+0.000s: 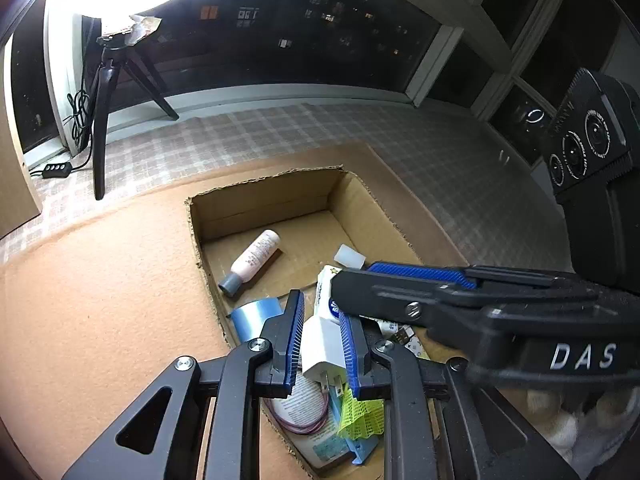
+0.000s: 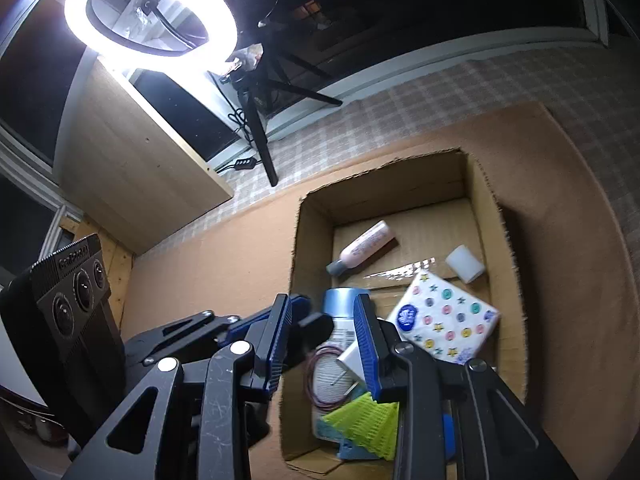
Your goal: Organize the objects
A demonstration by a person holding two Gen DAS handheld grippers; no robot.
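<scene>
An open cardboard box (image 1: 264, 196) sits sunk in an orange mat. My left gripper (image 1: 320, 308) hangs over its near end, blue pads shut on a white charger plug (image 1: 322, 344) whose prongs point toward the camera. The right gripper (image 2: 322, 320) reaches in beside it, above the button-print tissue pack (image 2: 444, 320); it is open and nothing is pressed between its pads. Below lie a blue-capped can (image 2: 340, 304) with a purple hair tie (image 2: 320, 380), a yellow-green mesh piece (image 2: 368, 412), a pink bottle (image 2: 366, 246) and a small white block (image 2: 464, 264).
A ring light (image 2: 152, 20) on a black tripod (image 1: 104, 120) stands at the back left on the checked cloth, its cable trailing beside it. A wooden panel (image 2: 140, 160) rises at the left. The orange mat (image 1: 100, 300) spreads wide left of the box.
</scene>
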